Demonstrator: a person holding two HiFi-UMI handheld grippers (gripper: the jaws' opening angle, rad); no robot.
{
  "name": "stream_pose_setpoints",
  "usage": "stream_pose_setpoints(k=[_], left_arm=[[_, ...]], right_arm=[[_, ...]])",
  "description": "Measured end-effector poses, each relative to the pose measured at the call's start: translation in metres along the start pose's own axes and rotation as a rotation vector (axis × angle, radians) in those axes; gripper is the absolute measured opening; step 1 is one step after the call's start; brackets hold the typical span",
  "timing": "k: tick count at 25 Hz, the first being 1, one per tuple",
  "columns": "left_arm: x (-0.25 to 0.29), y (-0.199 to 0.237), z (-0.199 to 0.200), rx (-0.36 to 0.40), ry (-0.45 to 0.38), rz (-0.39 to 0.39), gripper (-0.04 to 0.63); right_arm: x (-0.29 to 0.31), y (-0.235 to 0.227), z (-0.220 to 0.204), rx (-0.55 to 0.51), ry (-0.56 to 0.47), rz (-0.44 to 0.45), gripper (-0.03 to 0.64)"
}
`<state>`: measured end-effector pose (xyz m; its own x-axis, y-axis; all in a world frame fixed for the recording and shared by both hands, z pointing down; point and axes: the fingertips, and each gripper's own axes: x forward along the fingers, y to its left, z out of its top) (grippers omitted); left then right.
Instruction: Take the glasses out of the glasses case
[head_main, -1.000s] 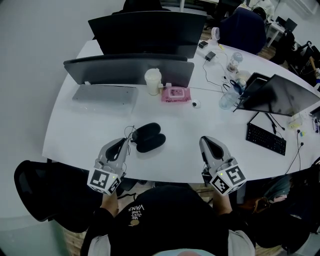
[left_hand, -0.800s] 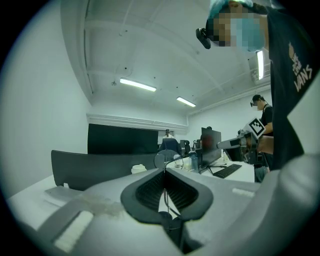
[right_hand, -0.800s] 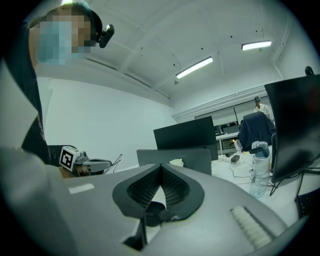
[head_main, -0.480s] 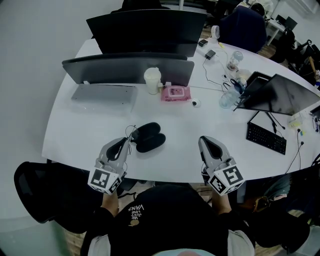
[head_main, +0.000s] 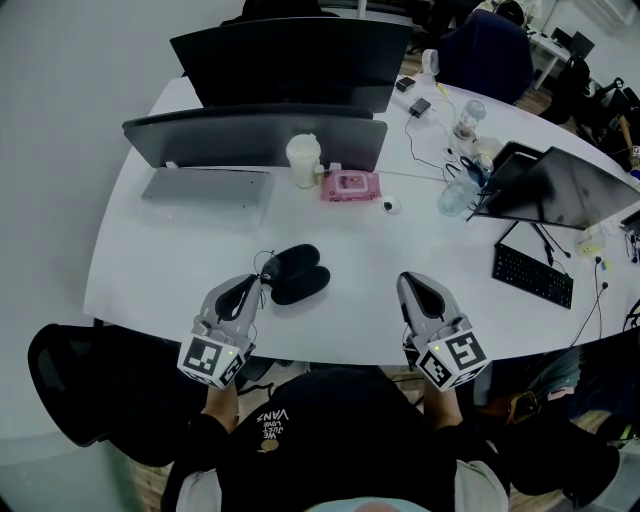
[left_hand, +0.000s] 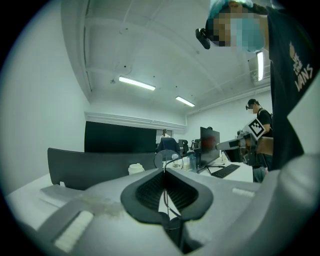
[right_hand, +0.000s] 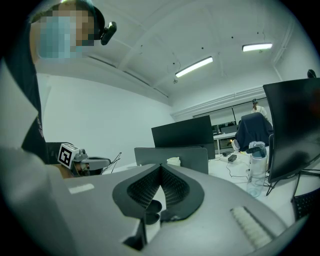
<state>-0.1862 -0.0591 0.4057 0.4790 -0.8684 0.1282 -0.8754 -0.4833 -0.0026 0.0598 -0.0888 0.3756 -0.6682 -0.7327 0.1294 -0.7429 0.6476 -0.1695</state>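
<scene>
Farther back, cup (head_main: 304, 160) and pink pack (head_main: 350, 186) stand beyond glasses case (head_main: 297, 273).

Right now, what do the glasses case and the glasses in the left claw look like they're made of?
Glasses case: matte black, two rounded halves lying open, no glare; likely a hard shell with a fabric or leatherette skin, though that stays open. Glasses, pinched in the left claw: thin dark wire frame, probably metal, with a clear lens.

A curved white table (head_main: 150, 270) fills mid-frame, with dark monitors (head_main: 290, 60) along its upper edge and a black chair (head_main: 70, 380) at lower left. Ceiling strip lights (left_hand: 136, 83) glow above pale walls (left_hand: 40, 115).
</scene>
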Motion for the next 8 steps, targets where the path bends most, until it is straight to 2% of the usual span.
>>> stream_pose_setpoints(k=[8], left_arm=[[0.0028, -0.0031, -0.0038, -0.004, 0.002, -0.003, 0.008]], right_arm=[[-0.0003, -0.0031, -0.0033, 0.003, 0.005, 0.002, -0.002]])
